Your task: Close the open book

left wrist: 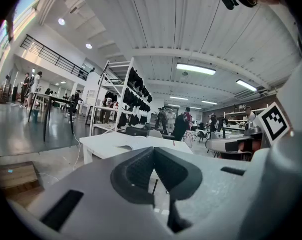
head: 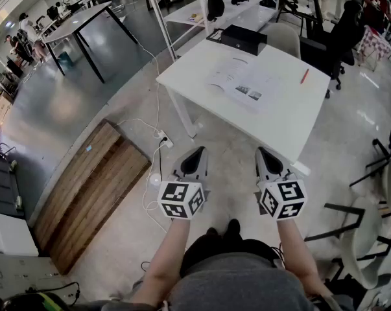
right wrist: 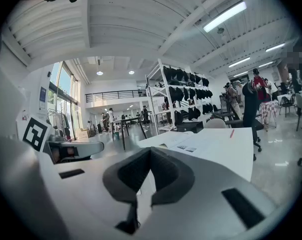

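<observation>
Two tongs, both pinched shut on nothing. Your left gripper (head: 195, 154) sits at seven o'clock of the open book (head: 242, 83), which lies flat on the white table (head: 287, 120), well apart from both; your right gripper (head: 266, 154) is at five. It looks light and floppy, so lift one outer page edge. Only the head view shows the spread; the gripper views skim it edge-on.

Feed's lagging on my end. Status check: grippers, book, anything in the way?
Left gripper and right gripper shut, empty, short of the table. Book open, untouched. Nothing on it; red pen lies apart.
</observation>
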Tool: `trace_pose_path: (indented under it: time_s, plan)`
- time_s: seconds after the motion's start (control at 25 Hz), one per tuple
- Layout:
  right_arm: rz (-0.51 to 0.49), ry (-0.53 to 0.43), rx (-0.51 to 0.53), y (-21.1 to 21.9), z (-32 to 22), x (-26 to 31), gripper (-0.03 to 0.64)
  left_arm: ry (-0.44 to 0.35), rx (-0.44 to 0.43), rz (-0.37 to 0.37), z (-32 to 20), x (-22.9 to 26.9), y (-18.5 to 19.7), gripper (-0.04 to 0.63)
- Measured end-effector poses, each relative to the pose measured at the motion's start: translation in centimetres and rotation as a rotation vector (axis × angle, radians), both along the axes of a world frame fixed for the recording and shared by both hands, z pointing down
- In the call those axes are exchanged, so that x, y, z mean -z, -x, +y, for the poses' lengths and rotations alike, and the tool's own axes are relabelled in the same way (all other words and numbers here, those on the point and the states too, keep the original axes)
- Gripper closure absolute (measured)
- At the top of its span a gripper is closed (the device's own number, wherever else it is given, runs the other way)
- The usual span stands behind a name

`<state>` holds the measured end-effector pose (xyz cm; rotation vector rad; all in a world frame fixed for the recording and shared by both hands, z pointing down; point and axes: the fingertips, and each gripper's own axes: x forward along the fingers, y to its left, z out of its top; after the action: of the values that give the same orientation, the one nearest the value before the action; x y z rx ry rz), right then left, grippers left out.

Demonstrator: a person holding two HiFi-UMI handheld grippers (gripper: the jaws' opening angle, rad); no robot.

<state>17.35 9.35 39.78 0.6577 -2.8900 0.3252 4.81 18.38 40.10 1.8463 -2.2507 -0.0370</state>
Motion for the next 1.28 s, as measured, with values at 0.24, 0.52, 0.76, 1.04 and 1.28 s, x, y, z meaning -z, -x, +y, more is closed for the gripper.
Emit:
trace_pose_path:
  time_s: [0.24,0.52,0.76,1.04,1.28]
  plan:
    - [-0.018,0.021,0.009,-0.4,0.0,-0.1,0.615,-0.004,0.002,-0.007,-0.3,0.4,-0.5,0.589]
    - [-0.042,0.033,0.017,-1.4,-0.8,0.0,0.614,-0.01,0.023,0.006,-0.4,0.3,-1.3,0.589]
    - [-0.045,0.035,0.033,-1.4,-1.1,-0.1,0.614,0.015,0.044,0.007,-0.6,-0.3,-1.2,0.588]
    - [-0.044,0.04,0.037,-0.2,-2.5,-0.2,0.614,0.022,0.042,0.013,-2.5,-0.4,0.1,0.552]
    - [-0.036,0.042,0.021,1.6,-4.5,-0.5,0.614,0.025,0.022,0.029,-5.1,-0.9,2.4,0.49]
